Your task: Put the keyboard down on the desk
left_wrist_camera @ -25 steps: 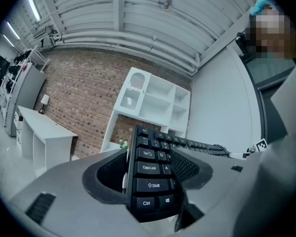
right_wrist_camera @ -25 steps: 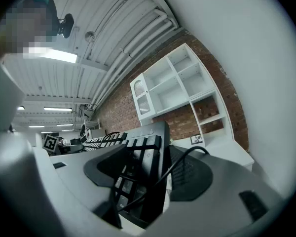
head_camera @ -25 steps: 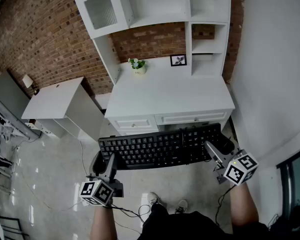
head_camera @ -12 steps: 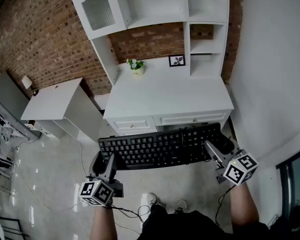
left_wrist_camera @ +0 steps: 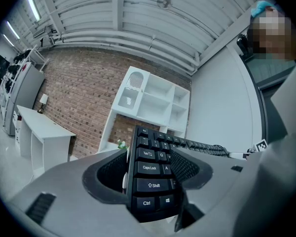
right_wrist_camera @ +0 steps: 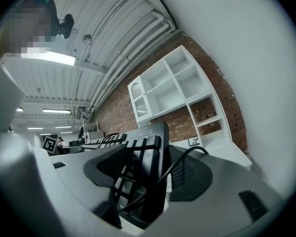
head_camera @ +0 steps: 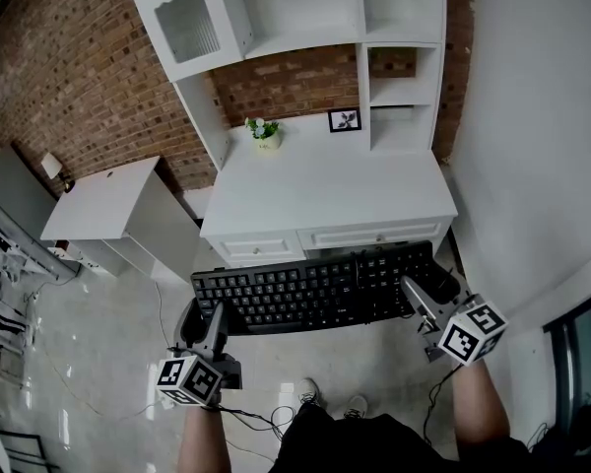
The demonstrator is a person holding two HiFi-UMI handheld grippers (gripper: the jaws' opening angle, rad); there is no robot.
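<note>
In front of the white desk [head_camera: 325, 190], above the floor, we hold the black keyboard [head_camera: 315, 289] level, its long axis left to right, keys up. Left gripper [head_camera: 213, 325] clamps its left end, right gripper [head_camera: 421, 299] its right.

**Around you: brick, white furniture, pale tile**

On the far side you face a brick wall [head_camera: 79, 77] with a white shelf unit [head_camera: 295, 3] against it. Its left compartment has a glazed door [head_camera: 182, 23]; the other compartments are open. Below the shelves stands a small potted plant [head_camera: 264, 131], and to its right, a little apart, a black picture frame [head_camera: 344, 120], both upright. To your left a white side table [head_camera: 108, 200] stands against the same brick wall, with a small lamp [head_camera: 51, 164] just left of it and a grey cabinet [head_camera: 10, 190] further left. A plain white wall [head_camera: 532, 116] closes the right side. Glossy pale tiles [head_camera: 98, 333] cover the floor near you.
</note>
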